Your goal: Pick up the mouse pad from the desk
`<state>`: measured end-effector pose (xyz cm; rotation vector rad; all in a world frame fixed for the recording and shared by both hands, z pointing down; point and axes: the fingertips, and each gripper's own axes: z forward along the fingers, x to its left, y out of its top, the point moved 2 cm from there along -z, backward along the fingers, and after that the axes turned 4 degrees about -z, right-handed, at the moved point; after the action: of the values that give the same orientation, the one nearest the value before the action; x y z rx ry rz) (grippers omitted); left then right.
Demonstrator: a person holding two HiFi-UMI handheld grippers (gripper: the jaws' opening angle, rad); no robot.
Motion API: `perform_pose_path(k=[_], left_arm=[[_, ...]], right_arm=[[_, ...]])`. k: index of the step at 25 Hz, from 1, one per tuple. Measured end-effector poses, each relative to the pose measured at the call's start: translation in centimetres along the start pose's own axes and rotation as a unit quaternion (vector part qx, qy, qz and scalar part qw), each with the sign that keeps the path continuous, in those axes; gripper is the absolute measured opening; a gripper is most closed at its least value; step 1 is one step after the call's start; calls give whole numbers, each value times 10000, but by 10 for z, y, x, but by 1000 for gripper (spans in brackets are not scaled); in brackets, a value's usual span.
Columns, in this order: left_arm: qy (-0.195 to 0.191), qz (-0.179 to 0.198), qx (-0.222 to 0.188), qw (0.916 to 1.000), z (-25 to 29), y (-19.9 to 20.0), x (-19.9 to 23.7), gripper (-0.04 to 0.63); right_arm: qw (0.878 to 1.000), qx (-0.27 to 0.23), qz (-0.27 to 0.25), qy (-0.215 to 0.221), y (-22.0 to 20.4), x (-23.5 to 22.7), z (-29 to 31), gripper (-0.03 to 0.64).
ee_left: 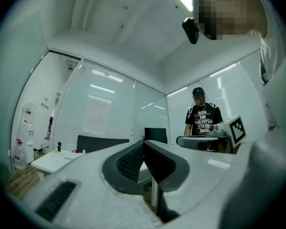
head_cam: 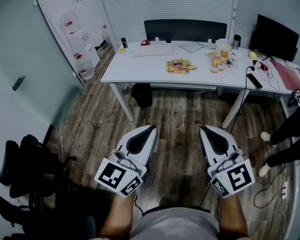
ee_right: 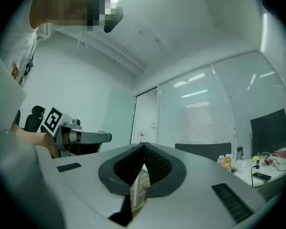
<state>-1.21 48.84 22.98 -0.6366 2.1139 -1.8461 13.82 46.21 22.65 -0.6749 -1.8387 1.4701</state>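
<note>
Far ahead stands the white desk point(head_cam: 150, 70). I cannot pick out the mouse pad for certain; a flat pink sheet point(head_cam: 286, 75) lies at the desk's right end and a pale flat pad point(head_cam: 192, 46) near its back edge. My left gripper point(head_cam: 151, 128) and right gripper point(head_cam: 204, 129) hover side by side over the wooden floor, well short of the desk, both shut with nothing in them. In the left gripper view the dark pads point(ee_left: 133, 160) of the left gripper point(ee_left: 143, 144) meet. The right gripper point(ee_right: 144, 147) looks the same in its own view.
On the desk lie a keyboard point(head_cam: 152, 50), a yellow snack packet point(head_cam: 179, 66), bottles point(head_cam: 217, 61) and a monitor point(head_cam: 275, 36). A black bin point(head_cam: 141, 95) stands under it. A person's legs point(head_cam: 290, 129) are at the right, a black office chair point(head_cam: 25, 169) at the left.
</note>
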Motion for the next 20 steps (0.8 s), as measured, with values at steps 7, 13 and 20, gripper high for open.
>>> perform_pose_path(k=[7,13,20], left_arm=[[-60,-1,-7,10000,-6,0,27,15],[-82,-90,56,9999,-18,-10,53,15],[1,-254,144,9996,-22,-24,78,15]], right_arm=[[10000,65,-26,6,-8,14,26,12],[9998,62,196,45,-16,28,43,12],[9992,224,290,-145,-37,14,61,12]])
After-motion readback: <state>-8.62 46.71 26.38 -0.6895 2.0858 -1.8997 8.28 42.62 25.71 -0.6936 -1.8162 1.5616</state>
